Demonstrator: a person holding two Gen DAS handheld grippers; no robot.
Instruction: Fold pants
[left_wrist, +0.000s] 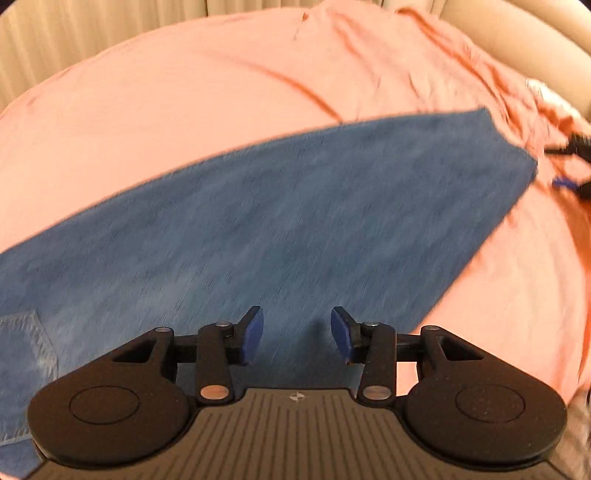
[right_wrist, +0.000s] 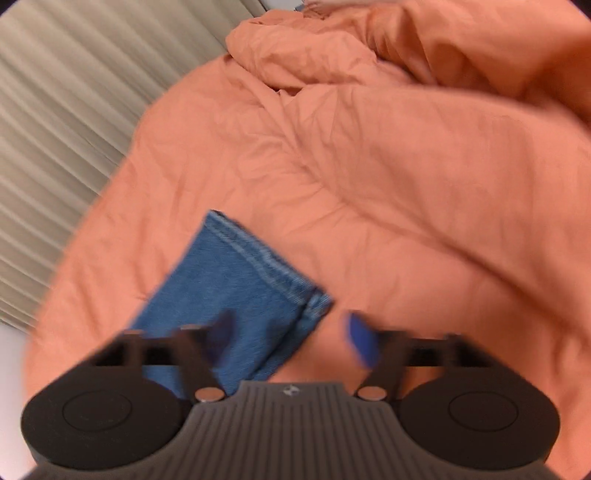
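Blue denim pants (left_wrist: 266, 221) lie flat across an orange bed sheet (left_wrist: 166, 110), legs stacked, running from lower left to upper right. My left gripper (left_wrist: 297, 332) is open and empty just above the denim near its lower edge. In the right wrist view the hemmed leg end (right_wrist: 243, 291) lies on the sheet (right_wrist: 406, 184). My right gripper (right_wrist: 291, 339) is open and empty, its left finger over the hem corner, its right finger over bare sheet. The right gripper also shows at the far right of the left wrist view (left_wrist: 576, 162).
A rumpled orange duvet (right_wrist: 424, 55) is bunched at the far side of the bed. Pleated beige curtains (right_wrist: 66, 110) hang beyond the bed's left edge. A beige padded headboard (left_wrist: 524, 37) curves along the upper right.
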